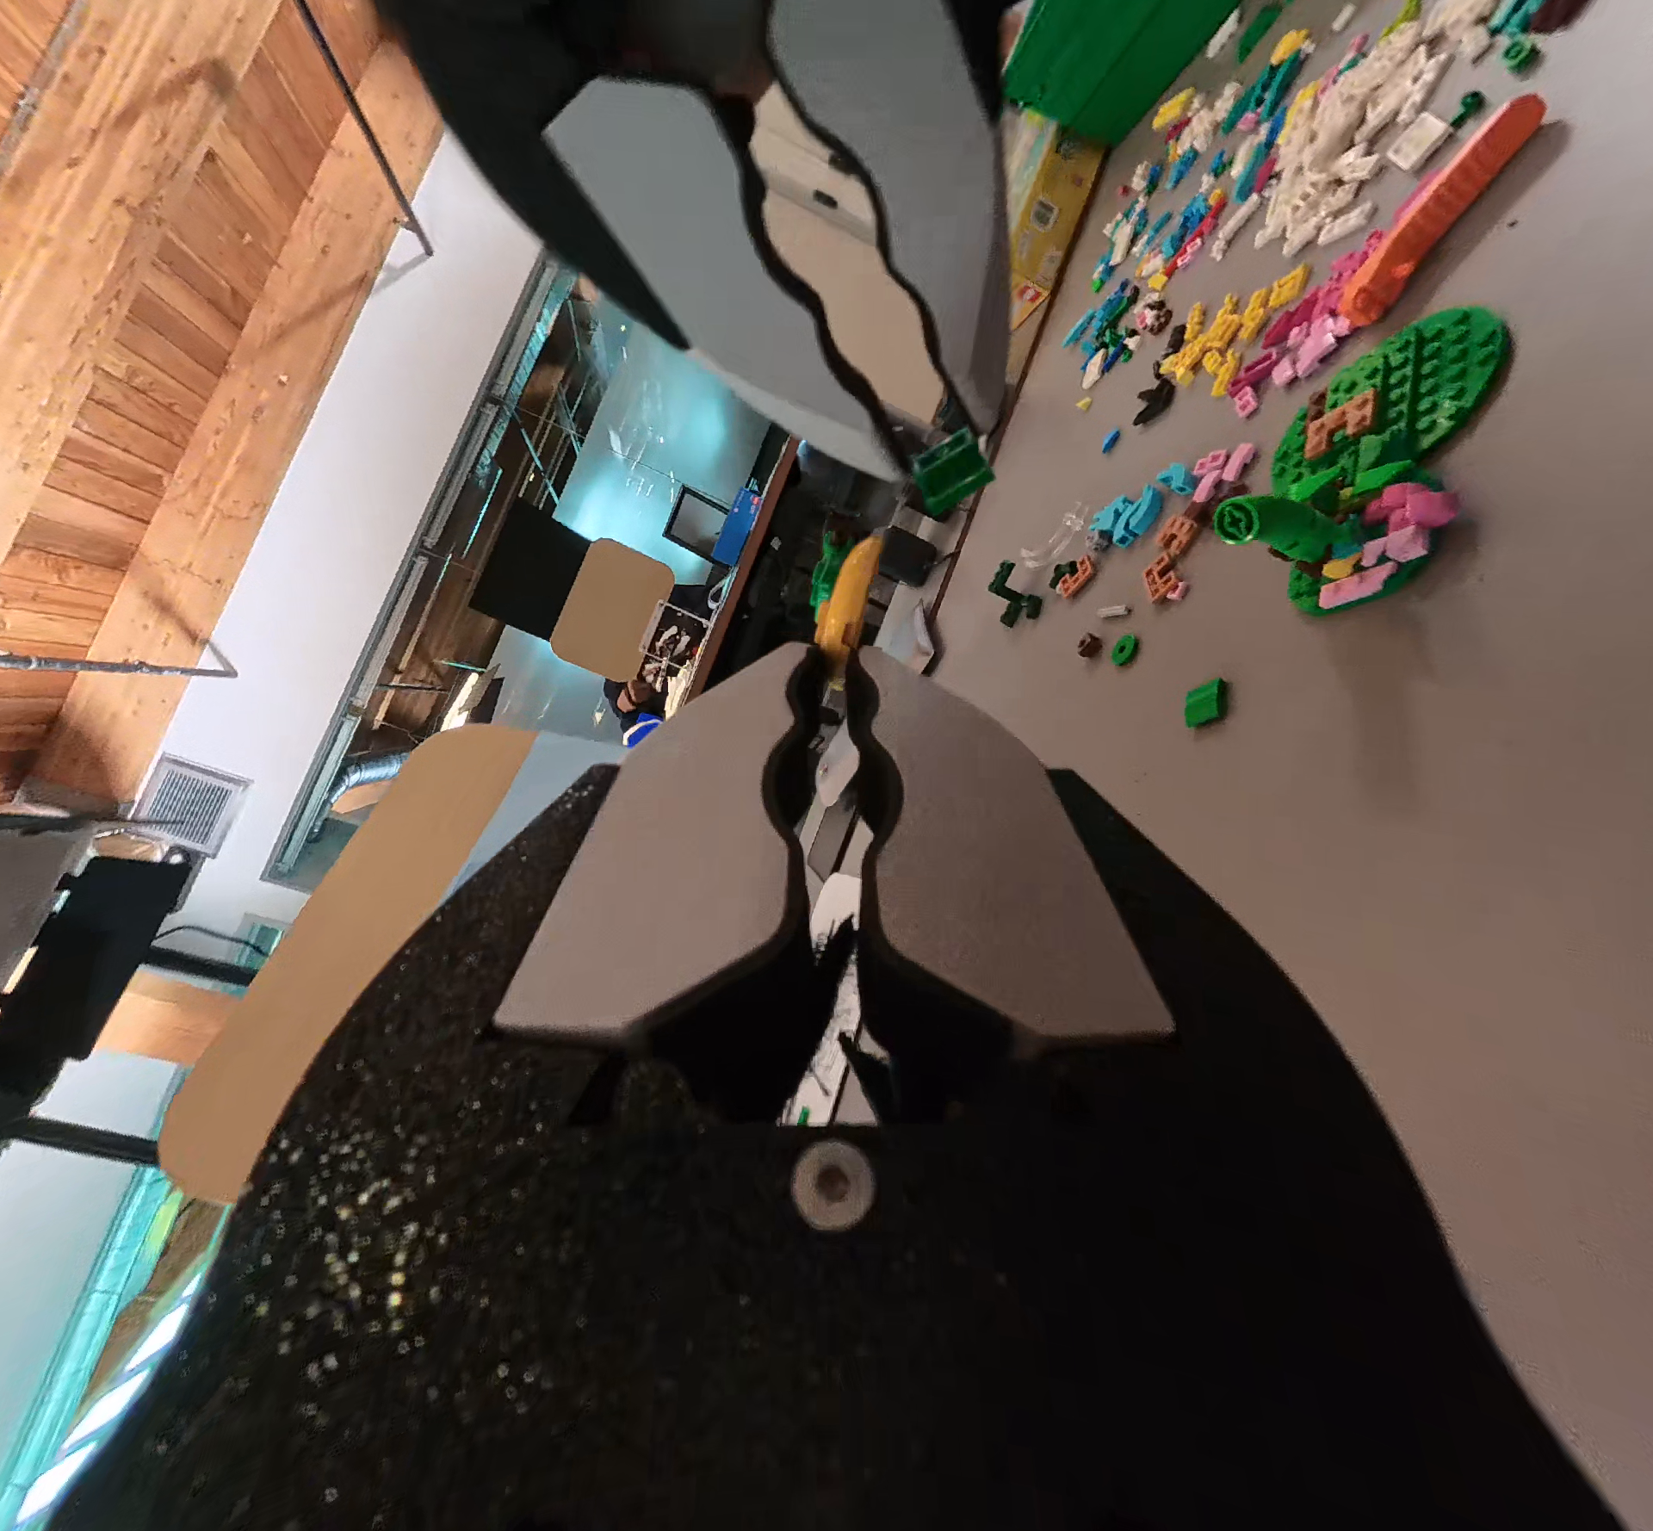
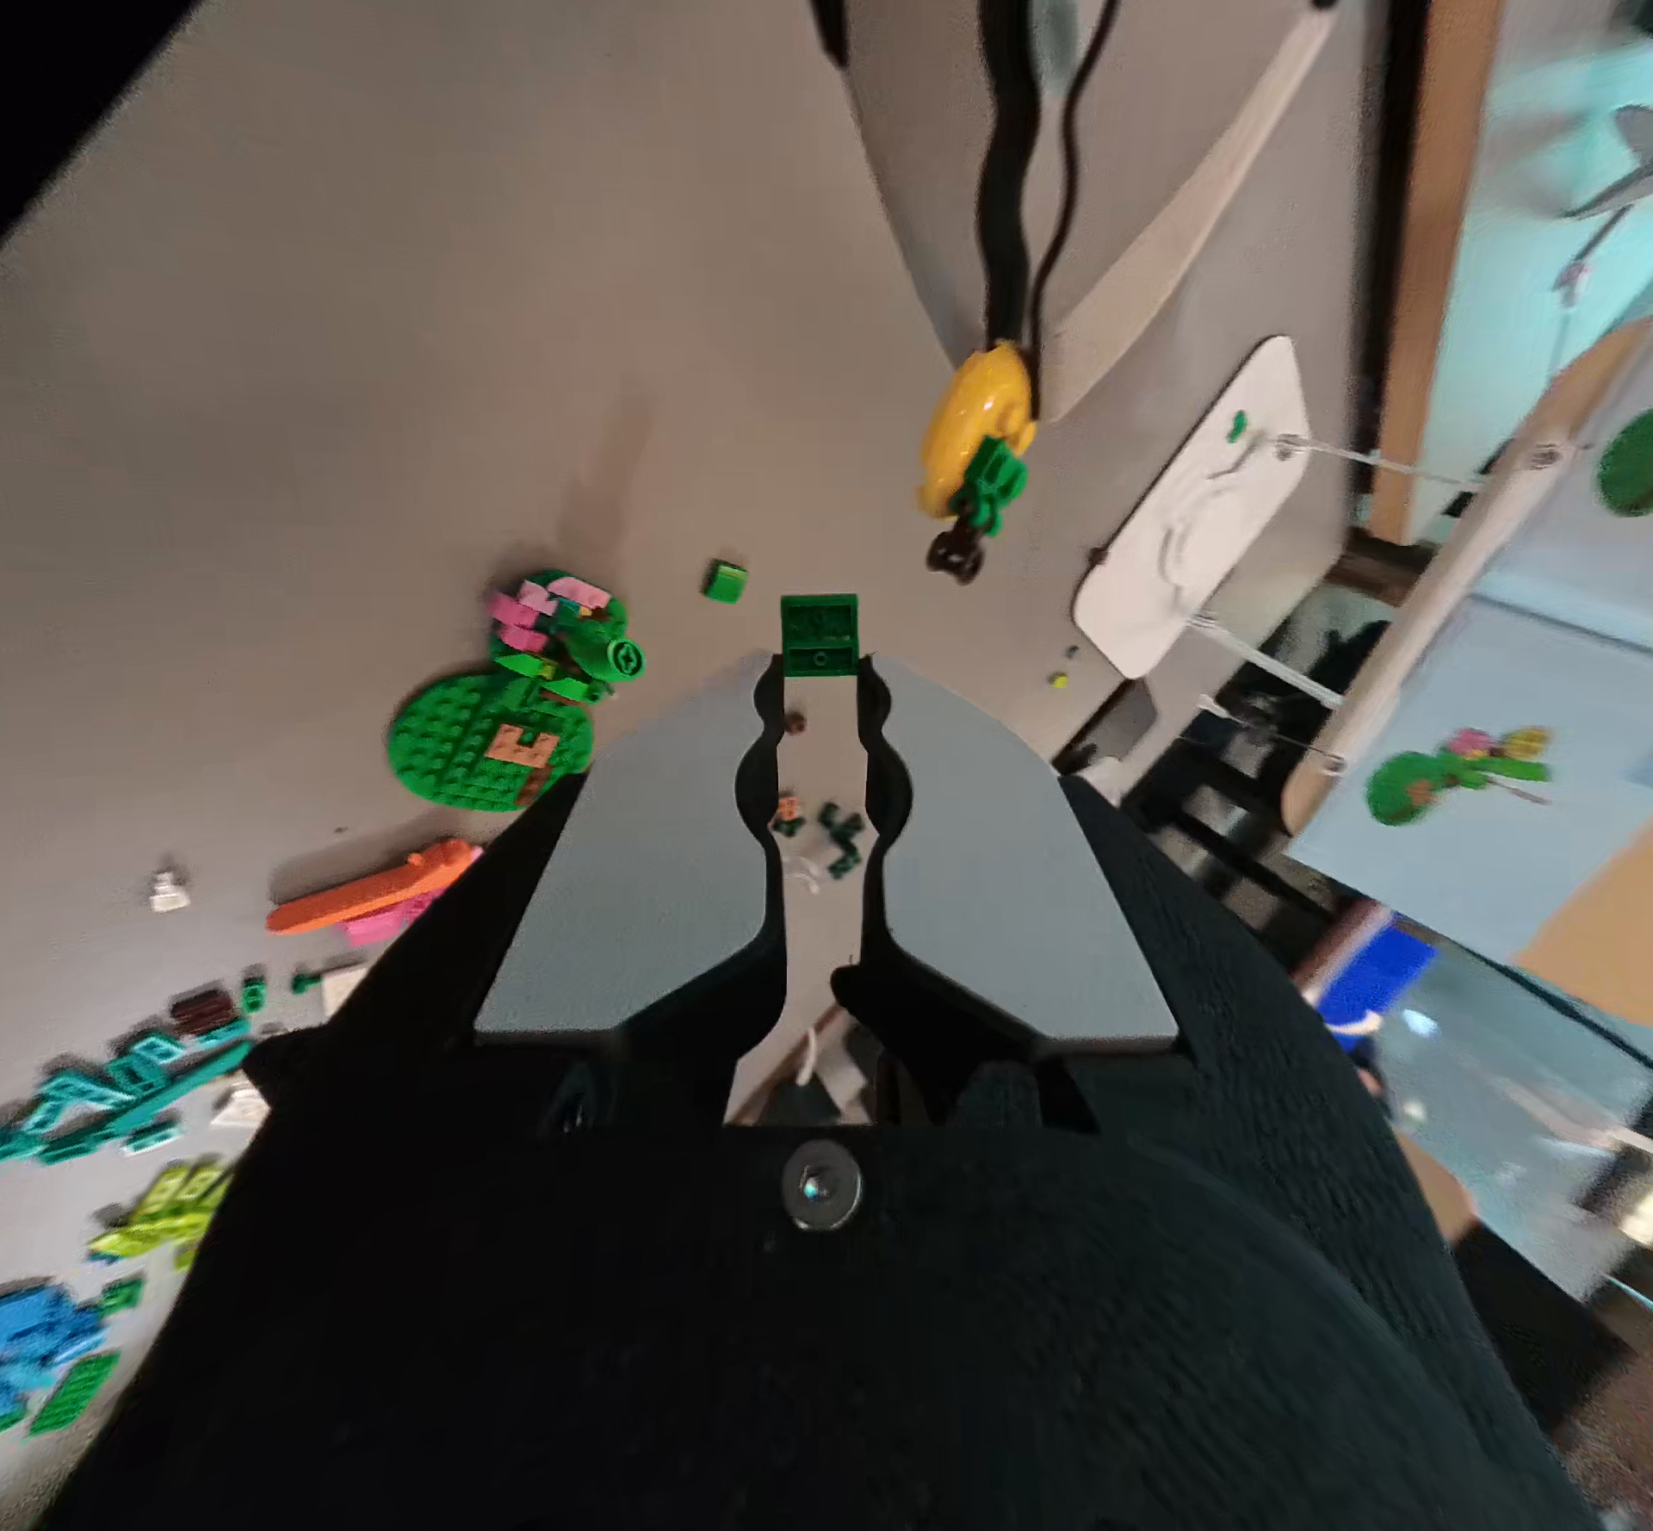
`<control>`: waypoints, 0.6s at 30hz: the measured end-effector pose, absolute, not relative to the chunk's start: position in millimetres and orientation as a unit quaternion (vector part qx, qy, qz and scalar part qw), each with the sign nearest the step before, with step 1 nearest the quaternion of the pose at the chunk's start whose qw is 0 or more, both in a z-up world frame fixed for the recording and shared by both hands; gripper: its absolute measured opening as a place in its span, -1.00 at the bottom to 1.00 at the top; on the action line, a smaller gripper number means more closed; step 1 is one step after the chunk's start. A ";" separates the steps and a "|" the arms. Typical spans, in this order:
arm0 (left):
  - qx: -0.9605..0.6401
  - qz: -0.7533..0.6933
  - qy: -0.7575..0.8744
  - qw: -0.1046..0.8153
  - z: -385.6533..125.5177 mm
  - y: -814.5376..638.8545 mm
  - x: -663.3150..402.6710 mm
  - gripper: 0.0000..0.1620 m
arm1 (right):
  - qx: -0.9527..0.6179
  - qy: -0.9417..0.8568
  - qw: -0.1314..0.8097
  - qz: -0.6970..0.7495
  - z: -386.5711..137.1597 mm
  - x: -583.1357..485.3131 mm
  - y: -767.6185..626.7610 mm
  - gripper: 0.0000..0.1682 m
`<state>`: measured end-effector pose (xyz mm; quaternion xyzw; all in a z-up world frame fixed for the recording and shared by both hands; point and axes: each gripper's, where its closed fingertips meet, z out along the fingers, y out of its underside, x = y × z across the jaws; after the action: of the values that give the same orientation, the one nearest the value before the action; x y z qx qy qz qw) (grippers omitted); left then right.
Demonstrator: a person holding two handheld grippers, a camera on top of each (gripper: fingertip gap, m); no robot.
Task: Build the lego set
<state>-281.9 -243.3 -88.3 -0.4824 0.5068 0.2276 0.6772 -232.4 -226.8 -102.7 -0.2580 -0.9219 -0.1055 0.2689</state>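
- One grey table (image 2: pixel 447 280) strewn with loose bricks.
- One round green baseplate (image 2: pixel 465 750), partly built.
- One orange separator (image 2: pixel 376 893).
- Left gripper (image 1: pixel 832 665) clamps one yellow curved piece (image 1: pixel 850 584).
- Right gripper (image 2: pixel 818 660) pinches one green plate (image 2: pixel 818 629), mid-air.

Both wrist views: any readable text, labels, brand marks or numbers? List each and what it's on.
Yellow box at the table's far edge: printed marks, too small and blurred to read.
Left gripper holding the yellow piece, right gripper holding the green plate: no writing visible.
Round green baseplate: no writing visible.
Nothing else is readable.
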 end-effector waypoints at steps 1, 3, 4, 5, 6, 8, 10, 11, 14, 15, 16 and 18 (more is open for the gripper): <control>-0.481 0.222 0.512 0.676 -90.1 -243.6 -278.2 -0.94 | -0.266 -0.923 0.259 -0.096 -103.3 -232.9 -227.3 -0.84; -0.479 0.212 0.518 0.676 -92.1 -244.1 -273.3 -0.94 | -0.278 -0.926 0.243 -0.081 -104.0 -233.3 -228.5 -0.84; -0.480 0.214 0.520 0.673 -93.3 -243.4 -272.9 -0.94 | -0.282 -0.927 0.235 -0.073 -104.1 -233.3 -229.6 -0.83; -0.482 0.218 0.523 0.669 -95.1 -242.4 -273.1 -0.94 | -0.289 -0.928 0.227 -0.061 -104.0 -233.6 -231.2 -0.84; -0.483 0.219 0.528 0.663 -98.1 -241.8 -272.8 -0.94 | -0.297 -0.929 0.218 -0.048 -103.9 -234.0 -233.0 -0.84; -0.485 0.219 0.538 0.654 -102.8 -241.1 -270.7 -0.94 | -0.312 -0.929 0.197 -0.022 -104.1 -235.2 -236.6 -0.84; -0.485 0.220 0.552 0.642 -109.1 -240.4 -267.4 -0.94 | -0.327 -0.929 0.174 -0.004 -105.9 -236.8 -237.5 -0.84; -0.487 0.227 0.558 0.632 -113.2 -238.7 -267.4 -0.94 | -0.333 -0.929 0.160 -0.002 -107.9 -236.8 -235.7 -0.84; -0.512 0.263 0.562 0.594 -126.1 -229.8 -286.3 -0.94 | -0.363 -0.927 0.094 -0.013 -119.4 -233.8 -222.8 -0.84; -0.526 0.273 0.554 0.585 -128.4 -227.0 -299.2 -0.94 | -0.381 -0.922 0.061 -0.027 -125.6 -231.3 -214.8 -0.84; -0.542 0.281 0.542 0.577 -130.3 -224.9 -313.8 -0.94 | -0.397 -0.916 0.032 -0.044 -132.9 -231.0 -205.8 -0.84; -0.570 0.298 0.518 0.563 -133.0 -223.1 -342.2 -0.94 | -0.421 -0.903 -0.027 -0.080 -151.2 -233.5 -186.5 -0.84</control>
<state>-342.2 -223.1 -133.0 -0.5701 0.5183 0.2983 0.5634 -233.5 -186.5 -151.2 -0.4214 -0.9029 -0.0804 -0.0272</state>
